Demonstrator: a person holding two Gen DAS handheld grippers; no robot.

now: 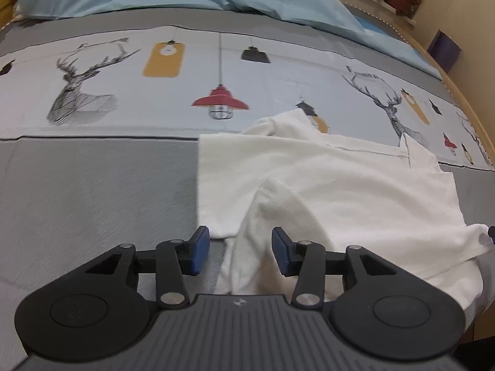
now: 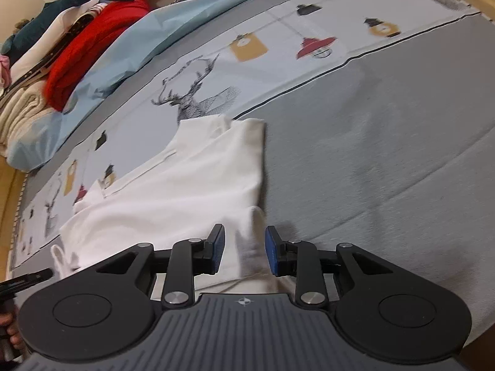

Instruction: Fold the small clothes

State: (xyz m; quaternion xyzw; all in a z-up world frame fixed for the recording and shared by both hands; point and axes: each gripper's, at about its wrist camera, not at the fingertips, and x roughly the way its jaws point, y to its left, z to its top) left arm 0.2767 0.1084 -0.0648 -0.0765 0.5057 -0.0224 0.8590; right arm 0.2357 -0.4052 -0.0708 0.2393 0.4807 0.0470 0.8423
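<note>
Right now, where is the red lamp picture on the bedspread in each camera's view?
Left wrist view: the printed red hanging lamp sits just above centre, up and left of the white cotton shirt.
Right wrist view: the same red lamp is upper right, far beyond the shirt.
Shared landmark: the printed mustard-yellow tag lamp hangs just left of it in both.

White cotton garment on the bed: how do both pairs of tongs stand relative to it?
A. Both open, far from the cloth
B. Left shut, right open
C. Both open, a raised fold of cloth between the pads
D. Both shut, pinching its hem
C: the left tongs and right tongs each show separated blue pads flanking a raised fold of the white cotton garment.
</note>
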